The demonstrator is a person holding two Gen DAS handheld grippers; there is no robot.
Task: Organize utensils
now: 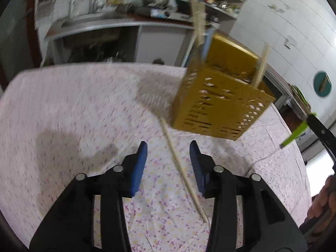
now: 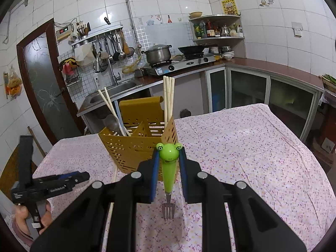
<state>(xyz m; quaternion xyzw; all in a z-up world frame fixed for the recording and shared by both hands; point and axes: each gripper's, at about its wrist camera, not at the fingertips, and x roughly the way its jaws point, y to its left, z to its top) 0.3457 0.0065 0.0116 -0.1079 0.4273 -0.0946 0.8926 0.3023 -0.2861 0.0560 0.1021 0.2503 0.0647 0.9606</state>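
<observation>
A mustard-yellow slotted utensil holder (image 2: 138, 147) stands on the floral tablecloth; it also shows in the left wrist view (image 1: 218, 105). It holds chopsticks (image 2: 169, 98) and a dark spoon (image 2: 112, 124). My right gripper (image 2: 169, 157) is shut on a green frog-handled fork (image 2: 168, 168), tines pointing down, just in front of the holder. My left gripper (image 1: 168, 153) is open and empty above a loose wooden chopstick (image 1: 182, 168) lying on the cloth. The fork (image 1: 294, 134) shows at the right edge of the left wrist view.
The table with the floral cloth (image 2: 252, 147) fills the foreground. Behind it stand a sink (image 2: 117, 90), a counter with a gas stove and pot (image 2: 159, 54), and cabinets (image 2: 262, 92). The left gripper (image 2: 52, 184) shows in the right wrist view.
</observation>
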